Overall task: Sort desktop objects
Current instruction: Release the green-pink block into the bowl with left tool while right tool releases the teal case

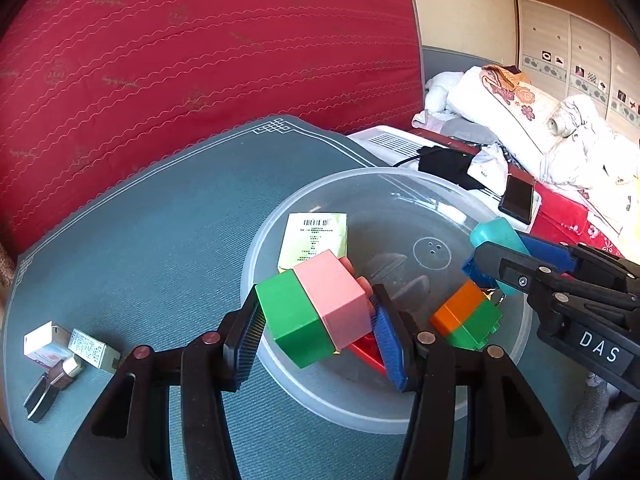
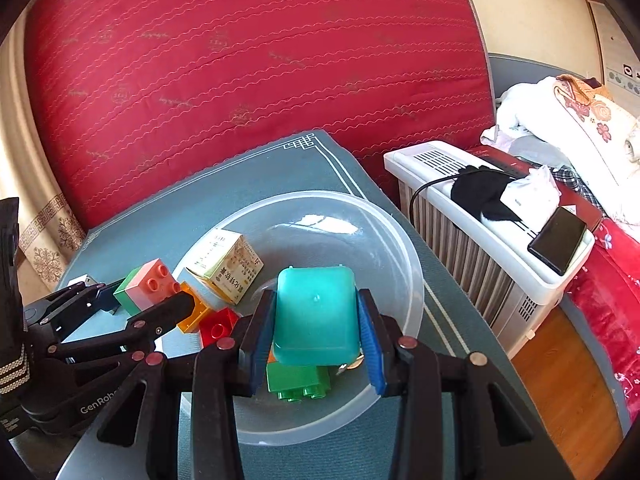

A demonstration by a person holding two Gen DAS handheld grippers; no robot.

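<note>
My left gripper (image 1: 320, 320) is shut on a green-and-pink block (image 1: 316, 306), held above the near part of a clear plastic bowl (image 1: 400, 412). My right gripper (image 2: 316, 332) is shut on a teal plastic box (image 2: 314, 316) and hangs over the same bowl (image 2: 400, 264). In the bowl lie a yellow medicine carton (image 1: 314, 240), a red brick (image 2: 218, 326), and an orange-and-green block (image 1: 466, 320). From the right wrist view the left gripper (image 2: 152, 300) shows at the left with its block (image 2: 146, 288). The right gripper (image 1: 492, 256) enters the left wrist view from the right.
The bowl sits on a teal mat (image 1: 160, 240) over a round table. Small white cartons (image 1: 70, 346) and a bottle and clip lie at the mat's left edge. A red quilt (image 2: 240, 80) stands behind. A white heater (image 2: 480, 216) with a phone (image 2: 558, 240) flanks the right.
</note>
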